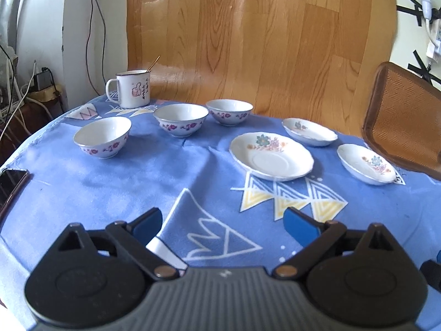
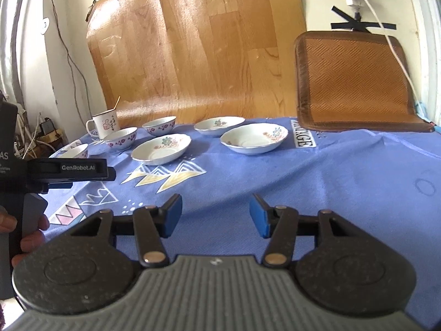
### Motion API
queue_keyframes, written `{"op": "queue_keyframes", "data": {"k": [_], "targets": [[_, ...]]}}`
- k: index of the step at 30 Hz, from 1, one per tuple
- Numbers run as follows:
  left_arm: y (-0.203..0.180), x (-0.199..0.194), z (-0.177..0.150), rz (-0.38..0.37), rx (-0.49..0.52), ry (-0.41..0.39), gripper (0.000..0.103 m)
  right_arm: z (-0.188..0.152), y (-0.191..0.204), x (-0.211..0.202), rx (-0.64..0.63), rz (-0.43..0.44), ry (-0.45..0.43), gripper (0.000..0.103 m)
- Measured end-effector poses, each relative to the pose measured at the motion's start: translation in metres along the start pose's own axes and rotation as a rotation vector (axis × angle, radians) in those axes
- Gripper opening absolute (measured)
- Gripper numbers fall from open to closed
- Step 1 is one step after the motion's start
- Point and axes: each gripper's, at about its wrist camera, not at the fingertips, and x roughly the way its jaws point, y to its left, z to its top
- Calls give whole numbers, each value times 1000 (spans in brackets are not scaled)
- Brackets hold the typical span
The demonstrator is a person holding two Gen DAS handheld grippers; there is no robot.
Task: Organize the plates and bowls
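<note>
Three white bowls with red flower bands stand in a row on the blue cloth: left bowl (image 1: 103,137), middle bowl (image 1: 180,120), far bowl (image 1: 229,111). Three floral plates lie to their right: a large plate (image 1: 271,155), a far small plate (image 1: 309,131) and a right small plate (image 1: 366,164). My left gripper (image 1: 222,223) is open and empty, over the cloth well short of them. My right gripper (image 2: 215,215) is open and empty, also short of the plates (image 2: 161,149), (image 2: 253,138), (image 2: 219,125) and bowls (image 2: 121,138), (image 2: 160,125).
An enamel mug (image 1: 132,88) with a stick in it stands behind the bowls. A phone (image 1: 9,184) lies at the table's left edge. A woven chair back (image 2: 355,82) stands at the far right. The left gripper's body (image 2: 55,169) shows at the left of the right wrist view.
</note>
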Motion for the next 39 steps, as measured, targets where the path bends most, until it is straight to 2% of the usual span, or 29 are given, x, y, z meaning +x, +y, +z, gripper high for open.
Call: {"op": "queue_keyframes", "data": {"k": [10, 14, 18, 20, 23, 24, 26, 30, 34, 39], "targets": [[24, 8, 8, 68, 4, -13, 99, 11, 18, 15, -56, 60, -6, 56], [25, 19, 15, 78, 43, -64, 99, 30, 17, 32, -55, 47, -50, 56], [16, 32, 20, 67, 66, -97, 100, 46, 18, 68, -65, -26, -114, 56], [11, 39, 17, 62, 74, -92, 102, 45, 14, 82, -22, -36, -103, 56], [7, 53, 11, 84, 83, -38, 100, 30, 12, 95, 5, -37, -63, 55], [8, 53, 11, 82, 77, -38, 101, 29, 15, 94, -5, -34, -54, 55], [12, 52, 11, 88, 53, -48, 102, 27, 18, 86, -26, -24, -108, 56], [18, 50, 10, 94, 18, -60, 102, 27, 17, 84, -26, -11, -104, 56], [14, 44, 9, 116, 38, -103, 102, 28, 18, 80, -20, -5, -111, 56], [10, 45, 9, 117, 61, -98, 102, 27, 18, 85, -22, 3, -97, 56]]}}
